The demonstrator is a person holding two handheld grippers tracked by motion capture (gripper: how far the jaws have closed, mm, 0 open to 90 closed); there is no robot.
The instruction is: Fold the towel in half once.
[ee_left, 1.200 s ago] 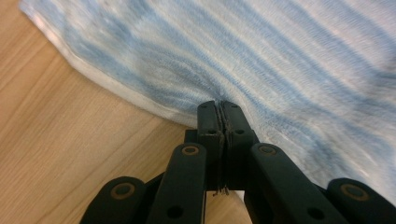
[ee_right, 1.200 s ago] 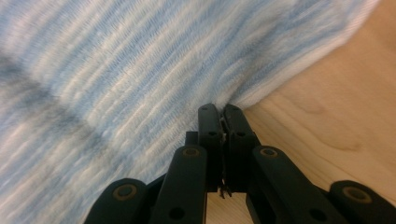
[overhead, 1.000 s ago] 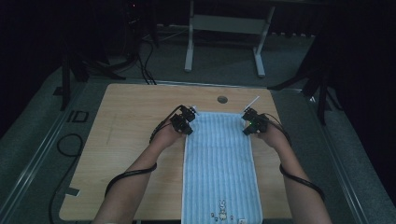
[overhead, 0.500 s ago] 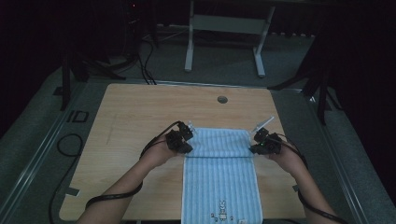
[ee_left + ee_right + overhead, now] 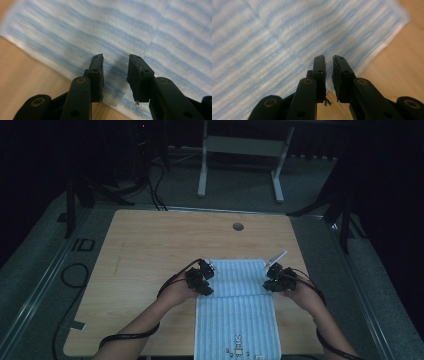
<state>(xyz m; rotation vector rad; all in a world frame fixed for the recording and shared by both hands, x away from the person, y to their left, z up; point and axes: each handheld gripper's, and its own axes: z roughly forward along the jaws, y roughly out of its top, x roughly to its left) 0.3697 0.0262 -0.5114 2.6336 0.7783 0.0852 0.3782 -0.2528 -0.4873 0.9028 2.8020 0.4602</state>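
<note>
A blue-and-white striped towel (image 5: 235, 320) lies on the wooden table (image 5: 150, 245), its far part folded back over itself as a doubled band (image 5: 235, 277). My left gripper (image 5: 206, 279) sits at the band's left end. Its jaws have just been opening and stand apart over the cloth (image 5: 150, 30) with nothing between them (image 5: 115, 60). At the band's right end is my right gripper (image 5: 272, 277). Its jaws have also just been opening and show a narrow empty gap (image 5: 328, 58) above the towel's edge (image 5: 274, 37).
A round cable hole (image 5: 238, 226) sits near the table's far edge. The towel's near end carries small dark marks (image 5: 237, 351) and hangs at the front edge. Cables (image 5: 75, 275) lie on the floor at left, and a white-legged frame (image 5: 240, 150) stands beyond the table.
Both hands came back toward the person, bringing the towel's far edge over itself into a fold. The jaws that held the corners have parted from the cloth.
</note>
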